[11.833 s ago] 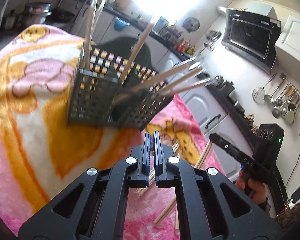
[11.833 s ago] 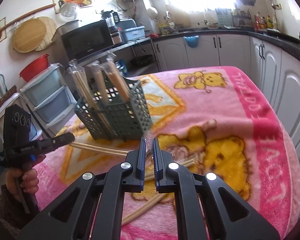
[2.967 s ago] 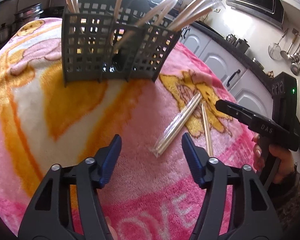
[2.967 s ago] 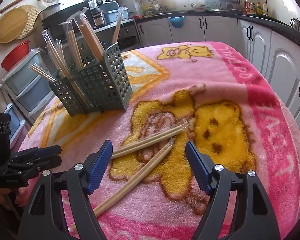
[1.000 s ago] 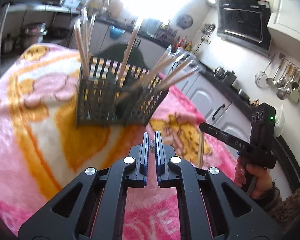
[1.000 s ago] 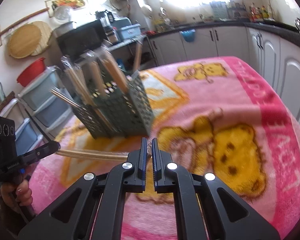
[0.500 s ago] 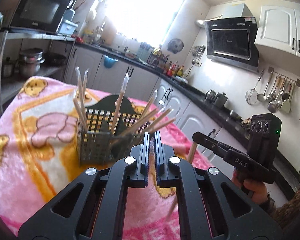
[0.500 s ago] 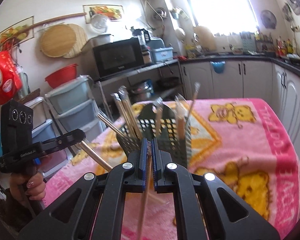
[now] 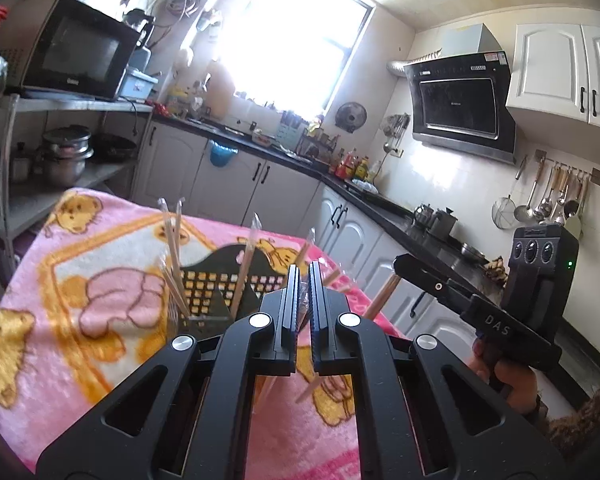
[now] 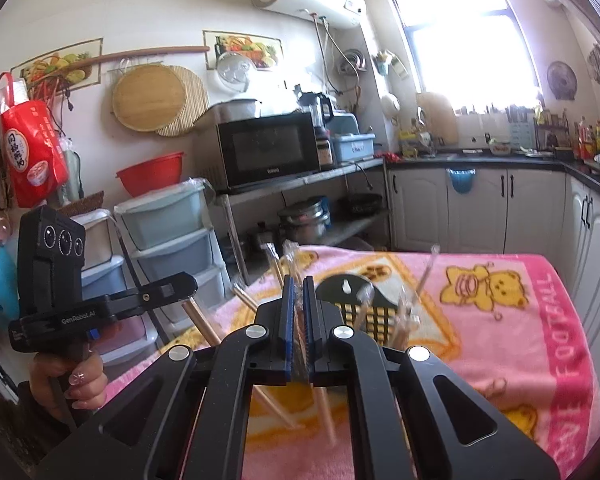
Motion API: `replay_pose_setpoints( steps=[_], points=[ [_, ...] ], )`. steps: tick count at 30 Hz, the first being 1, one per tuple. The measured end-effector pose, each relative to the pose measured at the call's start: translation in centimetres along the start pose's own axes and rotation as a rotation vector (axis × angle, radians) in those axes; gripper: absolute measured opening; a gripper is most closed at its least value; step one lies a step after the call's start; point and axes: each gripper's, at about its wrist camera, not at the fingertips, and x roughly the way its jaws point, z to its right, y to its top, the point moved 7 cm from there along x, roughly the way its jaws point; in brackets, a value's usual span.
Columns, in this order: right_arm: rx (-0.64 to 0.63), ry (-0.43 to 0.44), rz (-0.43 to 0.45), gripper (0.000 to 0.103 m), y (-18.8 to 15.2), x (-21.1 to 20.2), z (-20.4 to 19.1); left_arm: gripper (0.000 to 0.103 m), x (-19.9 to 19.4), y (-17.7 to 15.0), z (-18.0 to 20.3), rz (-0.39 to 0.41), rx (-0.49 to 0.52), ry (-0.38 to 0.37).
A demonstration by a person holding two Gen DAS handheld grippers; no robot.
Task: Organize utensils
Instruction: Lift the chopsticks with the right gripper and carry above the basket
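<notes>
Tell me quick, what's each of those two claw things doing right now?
Left gripper: fingers shut on a wrapped chopstick pair.
Right gripper: fingers shut on another wrapped chopstick pair.

We're riding high on the left wrist, looking forward over the pink blanket point(image 9: 100, 264) toward the window point(image 9: 296, 36) and stove wall, the holder point(image 9: 216, 280) fairly close below. From the right wrist we face the microwave point(image 10: 268, 152) shelf and that window point(image 10: 464, 32). Both views share blanket point(image 10: 512, 320), holder point(image 10: 364, 308), window, and each catches the other handset at its edge.
</notes>
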Motion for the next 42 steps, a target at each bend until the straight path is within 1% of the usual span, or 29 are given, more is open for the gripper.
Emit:
replay_pose_setpoints(
  steps=[9, 15, 21, 26, 30, 33, 36, 38, 42],
  points=[
    [-0.038, 0.019, 0.074, 0.005, 3.6, 0.0, -1.0, 0.002, -0.6, 3.2, 0.4, 0.057, 0.043, 0.014],
    [-0.049, 0.010, 0.127, 0.005, 5.9, -0.2, -0.7, 0.002, -1.0, 6.1, 1.3, 0.106, 0.078, 0.020],
    [-0.049, -0.012, 0.184, 0.005, 8.6, -0.3, 0.0, 0.002, -1.1, 8.7, 2.0, 0.156, 0.121, 0.042],
    [-0.074, -0.043, 0.237, 0.005, 10.8, 0.0, 0.5, 0.002, -0.5, 10.7, 1.8, 0.189, 0.156, 0.095],
    [-0.086, -0.065, 0.263, 0.004, 12.2, 0.7, 1.1, 0.002, 0.1, 11.9, 1.6, 0.214, 0.190, 0.141],
    [-0.087, -0.090, 0.274, 0.004, 12.8, 1.5, 2.0, 0.002, 0.8, 12.4, 1.1, 0.220, 0.196, 0.168],
    [-0.081, -0.106, 0.268, 0.004, 12.8, 2.5, 2.8, 0.002, 1.8, 12.3, 0.5, 0.209, 0.182, 0.169],
    [-0.075, -0.116, 0.254, 0.005, 12.4, 3.3, 3.3, 0.002, 2.5, 11.8, -0.2, 0.191, 0.170, 0.169],
    [-0.068, -0.150, 0.210, 0.005, 10.6, 5.1, 4.8, 0.002, 4.1, 10.2, -1.5, 0.147, 0.144, 0.175]
  ],
)
